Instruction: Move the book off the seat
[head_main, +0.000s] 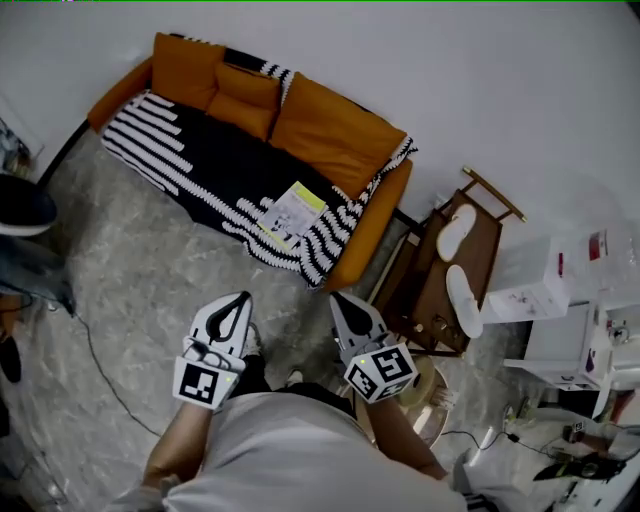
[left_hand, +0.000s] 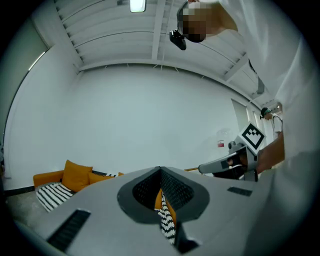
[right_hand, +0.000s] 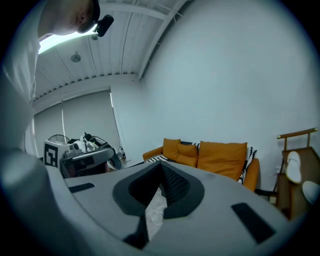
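Observation:
The book (head_main: 292, 212), pale with a yellow-green corner, lies flat on the striped black-and-white throw over the seat of the orange sofa (head_main: 340, 135), near its right end. Both grippers hang over the floor in front of the sofa, well short of the book. My left gripper (head_main: 239, 299) is shut and empty, pointing toward the seat. My right gripper (head_main: 339, 298) is also shut with nothing in it. In the left gripper view the jaws (left_hand: 160, 172) meet, with the sofa (left_hand: 75, 175) low at the left. In the right gripper view the closed jaws (right_hand: 161, 167) face the sofa (right_hand: 220, 157); the book is hidden there.
A dark wooden rack (head_main: 480, 235) holding white slippers (head_main: 457, 230) stands right of the sofa. White boxes and a cabinet (head_main: 565, 305) crowd the far right. A cable (head_main: 100, 370) runs over the marble floor at left, near a dark shoe (head_main: 20, 205).

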